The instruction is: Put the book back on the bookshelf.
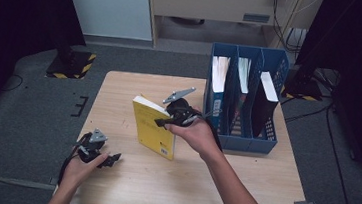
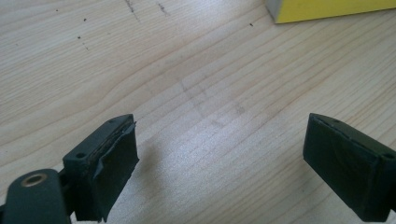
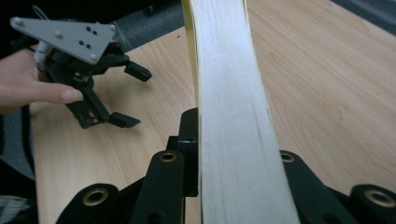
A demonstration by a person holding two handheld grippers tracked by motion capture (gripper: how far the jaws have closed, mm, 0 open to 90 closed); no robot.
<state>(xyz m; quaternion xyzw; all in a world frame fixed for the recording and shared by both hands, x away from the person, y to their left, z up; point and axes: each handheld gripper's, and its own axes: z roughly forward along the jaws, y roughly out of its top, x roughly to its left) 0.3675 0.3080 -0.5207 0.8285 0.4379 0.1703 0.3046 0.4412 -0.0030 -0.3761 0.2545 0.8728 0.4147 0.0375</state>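
While pinched shut on the yellow book (image 1: 152, 129), held it upright with the right gripper (image 1: 161, 122) near the middle of the table (image 1: 241, 188), just left of the blue file rack (image 1: 241, 142) with its 3 slots. Gripped over a page edge, 2 jaws pressing the covers. Judged it a light paperback: stiff enough closed, yet apt to flex and fan, cover perhaps slippery. Best taken squarely across both covers, close to the spine. Rested the left gripper (image 1: 109, 159) at near left, spread wide, holding nothing.
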